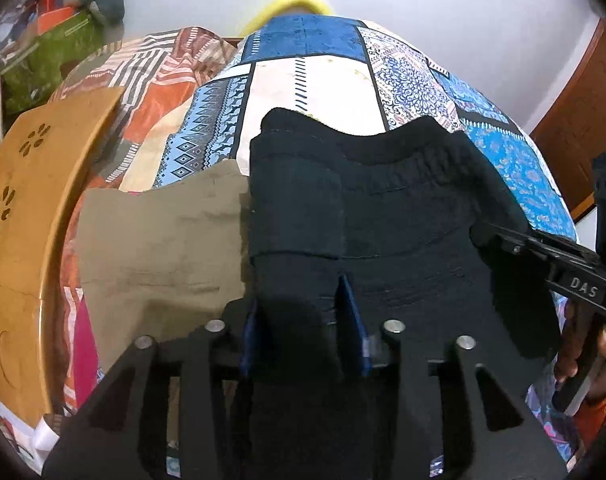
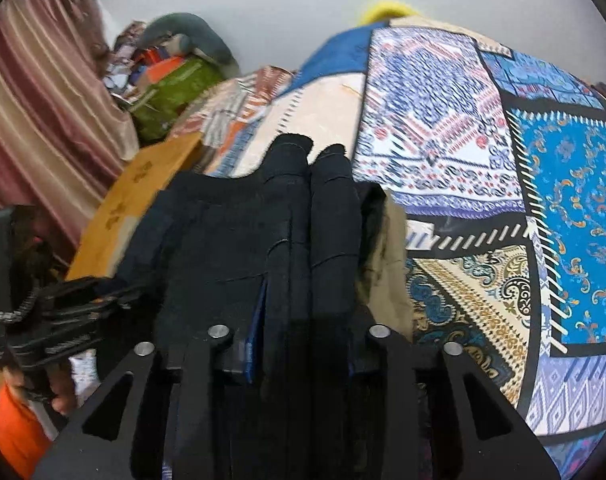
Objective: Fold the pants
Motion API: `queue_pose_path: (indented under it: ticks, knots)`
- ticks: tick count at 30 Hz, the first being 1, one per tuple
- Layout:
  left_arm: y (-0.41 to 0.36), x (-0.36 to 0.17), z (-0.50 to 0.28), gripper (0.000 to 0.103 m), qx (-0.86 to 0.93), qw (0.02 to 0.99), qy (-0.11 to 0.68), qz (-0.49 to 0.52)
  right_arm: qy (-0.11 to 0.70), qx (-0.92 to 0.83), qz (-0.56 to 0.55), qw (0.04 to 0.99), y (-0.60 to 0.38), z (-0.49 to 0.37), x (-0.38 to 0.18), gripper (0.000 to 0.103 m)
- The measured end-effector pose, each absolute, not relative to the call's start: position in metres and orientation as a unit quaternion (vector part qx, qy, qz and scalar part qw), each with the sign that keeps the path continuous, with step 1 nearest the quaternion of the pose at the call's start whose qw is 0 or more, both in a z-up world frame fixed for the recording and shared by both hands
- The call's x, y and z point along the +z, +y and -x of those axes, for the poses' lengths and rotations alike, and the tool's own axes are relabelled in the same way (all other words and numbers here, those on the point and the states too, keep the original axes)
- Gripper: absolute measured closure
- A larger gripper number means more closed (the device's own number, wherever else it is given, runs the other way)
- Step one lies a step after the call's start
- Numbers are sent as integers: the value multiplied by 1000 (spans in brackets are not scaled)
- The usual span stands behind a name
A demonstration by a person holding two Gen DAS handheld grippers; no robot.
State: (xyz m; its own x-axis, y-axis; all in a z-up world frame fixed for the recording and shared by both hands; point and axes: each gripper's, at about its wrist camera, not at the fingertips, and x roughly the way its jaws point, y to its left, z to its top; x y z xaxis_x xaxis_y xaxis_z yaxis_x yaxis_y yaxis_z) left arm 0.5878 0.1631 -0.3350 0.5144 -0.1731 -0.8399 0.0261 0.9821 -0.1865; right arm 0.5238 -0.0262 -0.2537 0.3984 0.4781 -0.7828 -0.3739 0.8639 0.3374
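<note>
Black pants (image 1: 367, 208) with an elastic waistband hang bunched over the patchwork bedspread (image 1: 315, 88). My left gripper (image 1: 303, 320) is shut on a fold of the black pants, its blue pads pressing the cloth. The right gripper (image 1: 543, 256) shows at the right edge of the left wrist view, holding the pants' other side. In the right wrist view my right gripper (image 2: 303, 344) is shut on folded layers of the black pants (image 2: 263, 232). The left gripper (image 2: 63, 308) shows at the left there.
An olive-tan garment (image 1: 163, 248) lies on the bed left of the pants, and it shows beside them in the right wrist view (image 2: 387, 264). A yellow wooden board (image 1: 27, 208) is at the left. A cluttered pile with a green bag (image 1: 43, 64) sits far left.
</note>
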Motion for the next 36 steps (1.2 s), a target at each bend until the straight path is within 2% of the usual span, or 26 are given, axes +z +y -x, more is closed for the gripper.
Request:
queue_pose_path:
  ticks: [2, 5, 14, 23, 28, 36]
  knots:
    - [165, -333, -586, 47, -51, 866, 493, 69, 492, 255, -44, 832, -30, -520, -251, 63]
    - [168, -324, -579, 47, -45, 868, 489, 73, 494, 246, -27, 833, -37, -511, -240, 56]
    - [165, -267, -524, 48, 0, 888, 452, 79, 437, 247, -3, 865, -72, -453, -169, 55]
    - [126, -148, -422, 48, -12, 933, 359, 33, 326, 280, 7, 903, -83, -362, -53, 55]
    - [96, -79, -341, 48, -18, 960, 280, -2, 257, 300, 0, 918, -91, -296, 4, 55]
    - [53, -14, -204, 48, -12, 986, 156, -49, 139, 314, -12, 939, -105, -189, 54, 55]
